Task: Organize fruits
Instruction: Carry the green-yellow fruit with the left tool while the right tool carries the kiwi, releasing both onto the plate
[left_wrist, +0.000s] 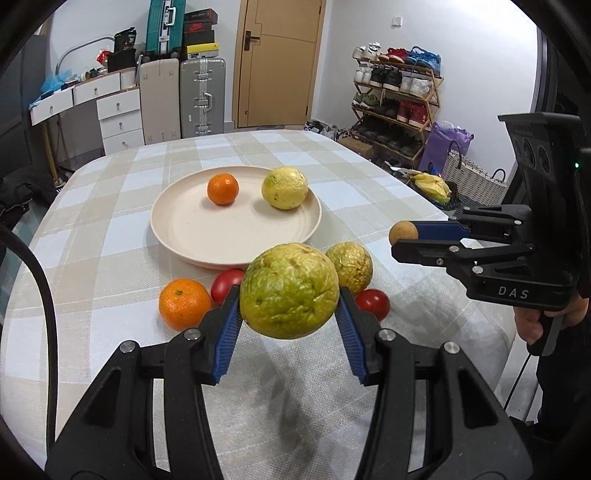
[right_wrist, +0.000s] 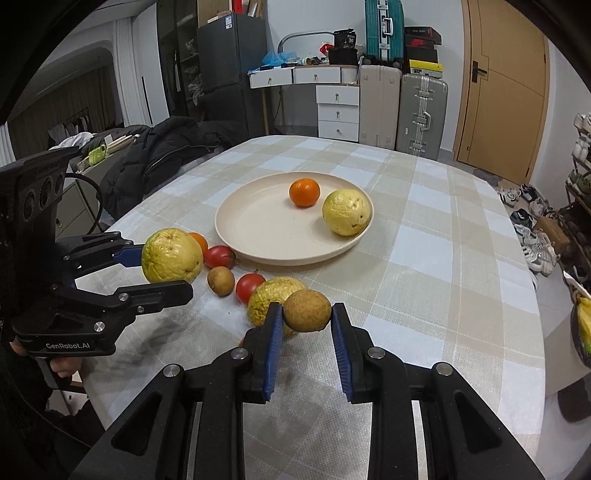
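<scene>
My left gripper (left_wrist: 290, 295) is shut on a large yellow-green fruit (left_wrist: 289, 291) and holds it above the table; it also shows in the right wrist view (right_wrist: 172, 255). My right gripper (right_wrist: 307, 312) is shut on a small brown round fruit (right_wrist: 307, 311), also seen at the right in the left wrist view (left_wrist: 403, 232). A beige plate (left_wrist: 207, 232) holds an orange (left_wrist: 222, 189) and a yellow fruit (left_wrist: 284, 188). In front of the plate lie an orange (left_wrist: 184, 303), two tomatoes (left_wrist: 226, 284), a wrinkled yellow fruit (left_wrist: 350, 266) and another small brown fruit (right_wrist: 221, 281).
The table has a beige checked cloth (left_wrist: 110, 206). A dark jacket (right_wrist: 162, 155) lies off the table's left side. A shoe rack (left_wrist: 399, 107), suitcases (left_wrist: 201, 99) and drawers stand behind. A bag with bananas (left_wrist: 434, 186) sits past the right edge.
</scene>
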